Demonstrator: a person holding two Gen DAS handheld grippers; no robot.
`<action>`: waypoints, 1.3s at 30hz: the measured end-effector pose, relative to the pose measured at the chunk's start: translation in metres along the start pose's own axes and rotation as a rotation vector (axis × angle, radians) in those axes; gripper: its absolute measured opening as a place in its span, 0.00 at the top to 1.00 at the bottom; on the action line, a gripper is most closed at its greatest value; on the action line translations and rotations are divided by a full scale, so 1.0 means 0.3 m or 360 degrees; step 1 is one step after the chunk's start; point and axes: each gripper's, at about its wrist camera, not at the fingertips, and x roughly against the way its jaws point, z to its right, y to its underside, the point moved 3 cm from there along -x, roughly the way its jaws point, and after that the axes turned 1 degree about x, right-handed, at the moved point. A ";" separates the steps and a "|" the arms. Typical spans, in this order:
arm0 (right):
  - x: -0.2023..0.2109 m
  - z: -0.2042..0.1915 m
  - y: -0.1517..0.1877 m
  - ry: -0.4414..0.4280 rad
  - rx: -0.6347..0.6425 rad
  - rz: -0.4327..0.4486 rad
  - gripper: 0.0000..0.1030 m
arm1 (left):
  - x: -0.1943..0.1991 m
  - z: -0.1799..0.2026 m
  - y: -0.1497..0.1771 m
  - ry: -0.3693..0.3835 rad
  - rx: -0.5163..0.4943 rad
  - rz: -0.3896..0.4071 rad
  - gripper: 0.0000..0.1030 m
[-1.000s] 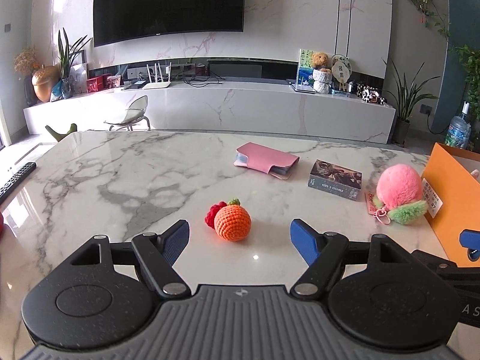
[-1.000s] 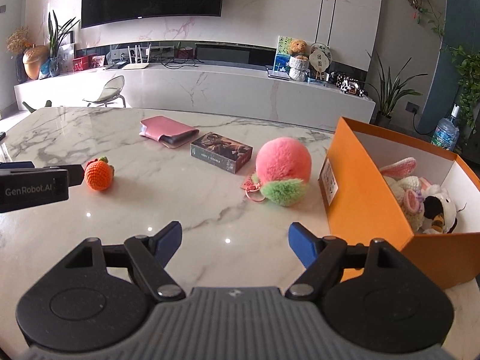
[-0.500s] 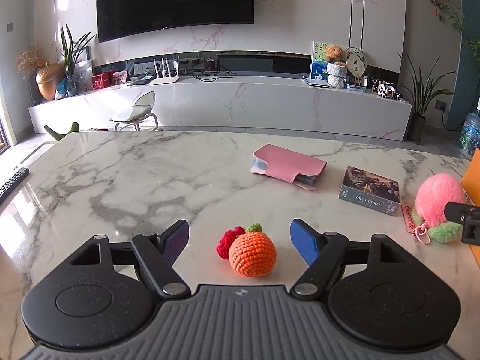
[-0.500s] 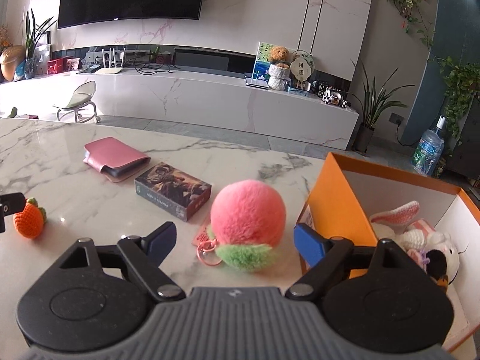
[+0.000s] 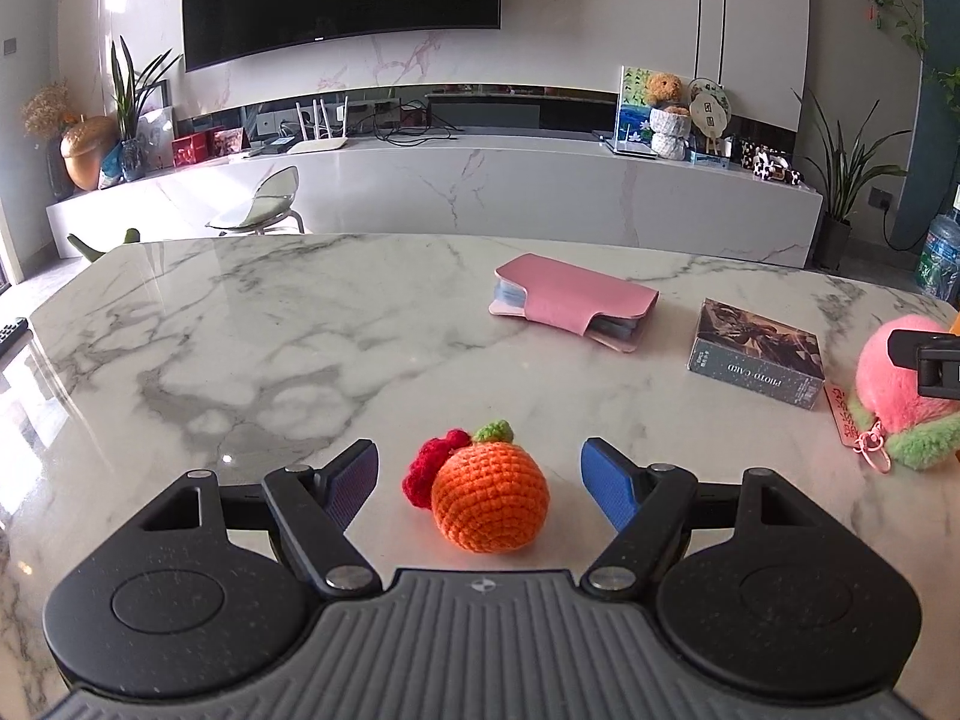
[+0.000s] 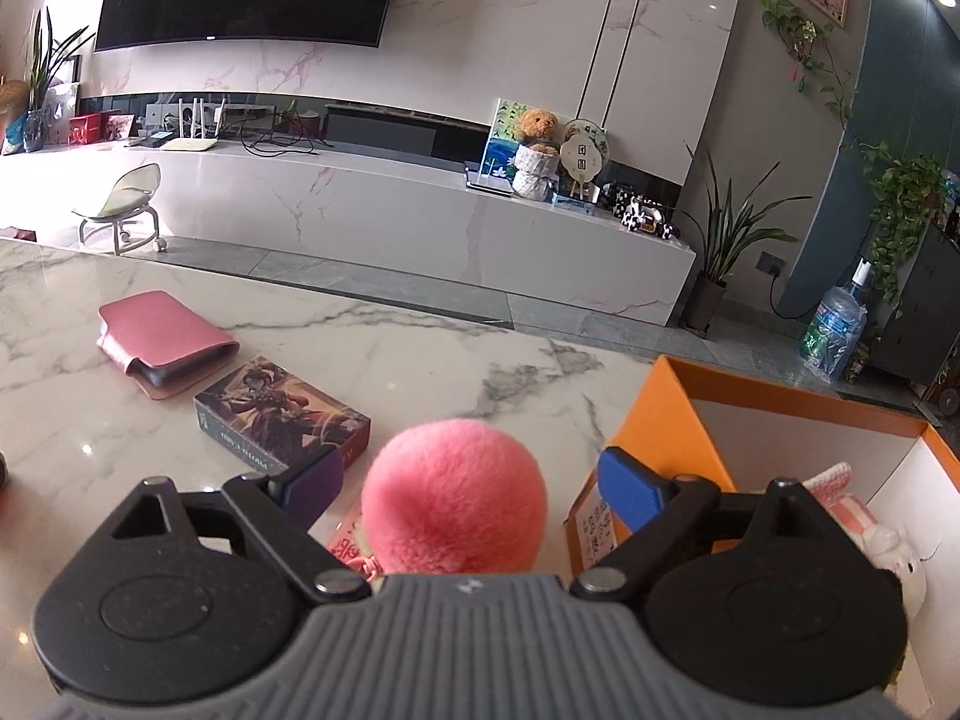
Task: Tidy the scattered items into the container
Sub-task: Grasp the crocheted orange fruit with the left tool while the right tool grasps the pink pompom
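Two grippers stand open: your left gripper (image 5: 480, 483) straddles the crocheted orange (image 5: 490, 505), your right gripper (image 6: 462, 483), just widened, straddles the pink pompom (image 6: 454, 498).

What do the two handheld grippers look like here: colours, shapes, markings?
Both match. The left gripper and right gripper have blue pads on black linkage arms with silver pivot pins, round speckled black housings either side, and a ribbed grey centre body bearing a small round logo. No cables or sleeves show.

The left hand-held gripper (image 5: 480, 480) points forward and downward, jaws apart. The right hand-held gripper (image 6: 456, 483) is likewise angled downward; its jaws have just been opening.
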 end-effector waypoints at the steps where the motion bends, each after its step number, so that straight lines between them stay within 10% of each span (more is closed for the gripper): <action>1: -0.002 -0.008 0.000 -0.0002 0.0010 0.0008 0.10 | -0.006 0.001 0.003 0.0003 0.0002 -0.0003 0.15; 6: -0.020 -0.069 0.014 -0.0003 0.0154 0.0036 0.10 | -0.033 -0.004 0.018 -0.0005 0.0005 -0.0062 0.41; 22: -0.198 -0.044 0.076 0.0044 0.0014 -0.0150 0.21 | -0.042 0.003 0.029 0.0004 -0.0019 -0.0047 0.43; 27: -0.183 -0.038 0.084 0.0005 -0.0043 -0.0166 0.49 | -0.035 0.002 0.031 0.0030 -0.0003 -0.0054 0.45; 39: 0.015 -0.065 0.126 -0.0108 -0.0012 -0.0141 0.54 | 0.081 0.066 0.050 0.0087 -0.0090 -0.0050 0.46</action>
